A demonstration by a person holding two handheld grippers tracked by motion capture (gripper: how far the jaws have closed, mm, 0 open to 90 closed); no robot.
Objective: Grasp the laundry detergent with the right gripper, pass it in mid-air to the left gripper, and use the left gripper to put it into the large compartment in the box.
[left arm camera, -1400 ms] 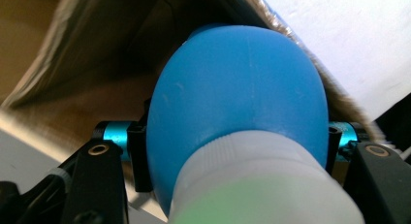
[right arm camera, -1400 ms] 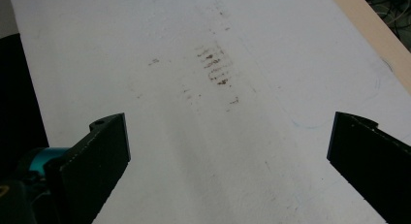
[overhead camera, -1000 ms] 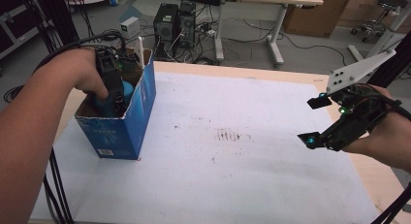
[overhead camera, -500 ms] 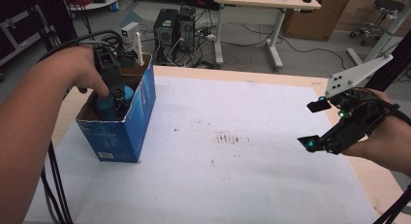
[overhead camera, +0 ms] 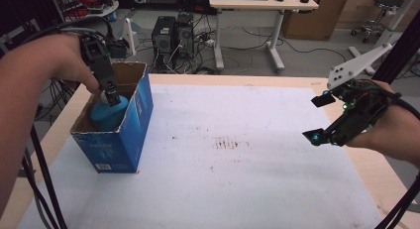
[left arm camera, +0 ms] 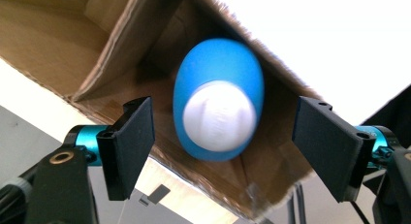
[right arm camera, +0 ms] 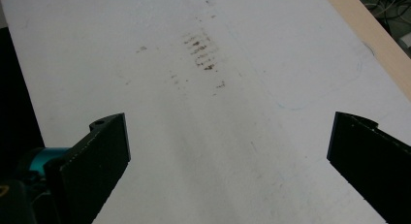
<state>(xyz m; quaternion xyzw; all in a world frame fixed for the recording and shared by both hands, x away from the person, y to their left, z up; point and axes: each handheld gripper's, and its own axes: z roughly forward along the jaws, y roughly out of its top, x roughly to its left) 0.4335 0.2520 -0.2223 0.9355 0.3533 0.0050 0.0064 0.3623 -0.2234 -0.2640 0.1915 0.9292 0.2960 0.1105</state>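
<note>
My left gripper [left arm camera: 223, 151] has just been opening its jaws, and they now stand clear on either side of the blue bottle [left arm camera: 218, 98], whose white cap [left arm camera: 220, 116] faces me without touching either pad. The bottle stands inside the blue cardboard box [overhead camera: 130, 121] at the table's [overhead camera: 257, 189] left. My right gripper [right arm camera: 228, 161] hovers spread wide, pinching nothing, over the white tabletop.

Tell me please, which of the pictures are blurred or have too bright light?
Left gripper view: the blue bottle is motion-blurred, and the table beyond the cardboard box is blown out white. Right gripper view: sharp, evenly lit. High view: dim, slightly soft, forearms dark.
</note>
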